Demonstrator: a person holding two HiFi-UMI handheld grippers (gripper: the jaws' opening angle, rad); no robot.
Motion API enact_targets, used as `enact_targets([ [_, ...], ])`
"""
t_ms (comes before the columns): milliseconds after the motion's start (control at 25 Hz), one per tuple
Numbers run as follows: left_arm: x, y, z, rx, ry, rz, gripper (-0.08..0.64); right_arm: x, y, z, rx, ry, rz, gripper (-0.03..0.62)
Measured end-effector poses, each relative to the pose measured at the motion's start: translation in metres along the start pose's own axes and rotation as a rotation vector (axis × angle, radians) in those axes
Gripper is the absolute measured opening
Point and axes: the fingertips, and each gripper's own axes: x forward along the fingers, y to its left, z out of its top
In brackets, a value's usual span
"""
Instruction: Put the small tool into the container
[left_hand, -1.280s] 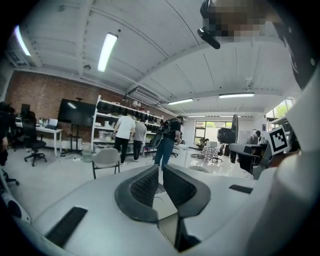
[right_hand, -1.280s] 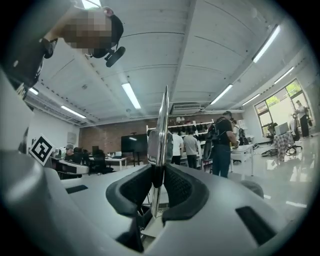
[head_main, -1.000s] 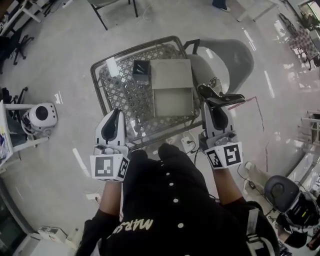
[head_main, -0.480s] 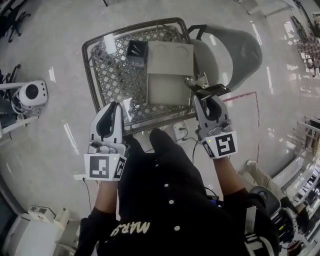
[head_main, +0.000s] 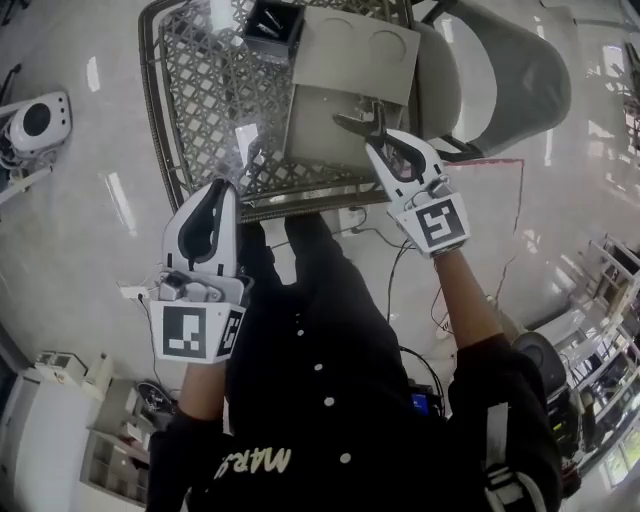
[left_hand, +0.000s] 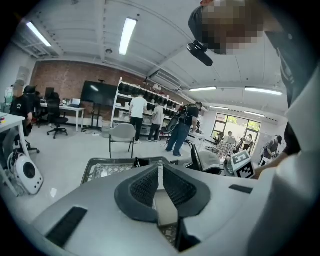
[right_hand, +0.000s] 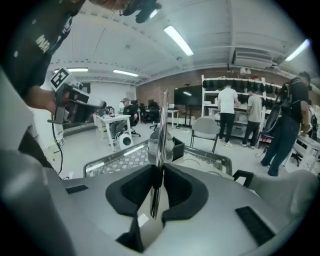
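**1. Tool state.** My right gripper is clenched on the small tool. In the right gripper view the tool is a thin metal piece seen edge-on, pinched between the two pads and projecting past the fingertips. My left gripper has its jaws pressed together with nothing between them, and it sits at the near edge of the table.

**2. Position of the task's thing.** The tool is off the table, carried in the right gripper. In the head view it hangs over the near part of the grey board. The container, a black open-topped box, stands at the far side of the table just beside the board's far left corner. The tool and the container are well apart.

**3. Step in hand.** I judge this to be the transport step. The tool is picked up and is not yet deposited.

**4. Next move.** I must carry the tool forward and to the left until its tip is over the container's opening. I should then tilt the tip downward, lower it inside the walls and part the jaws. The opening looks narrow, so a tilted entry could catch the rim.

**5. Count.**
- Small tool: one.
- Container: one.
- Grey board: one, with two round recesses.
- Table: one.
- Grippers: two.
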Motion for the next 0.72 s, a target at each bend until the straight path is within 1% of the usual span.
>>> enact_targets([
  [200,0.007,0.005,-0.03,-0.028,0.043,0.026,0.048,0.033,0.009,-0.052,-0.082,0.113,0.107,0.083],
  [320,0.011,0.005,-0.041,-0.041,0.06,0.035,0.048,0.046,0.015,-0.083,-0.102,0.181,0.172,0.083],
  [400,0.013,0.005,-0.049,-0.047,0.073,0.038,0.048,0.052,0.019,-0.098,-0.076,0.209,0.215,0.083],
  [520,0.014,0.005,-0.061,-0.06,0.092,0.044,0.048,0.059,0.024,-0.112,-0.012,0.237,0.276,0.083],
  [720,0.014,0.002,-0.074,-0.074,0.117,0.05,0.048,0.065,0.042,-0.126,0.112,0.286,0.427,0.083],
])
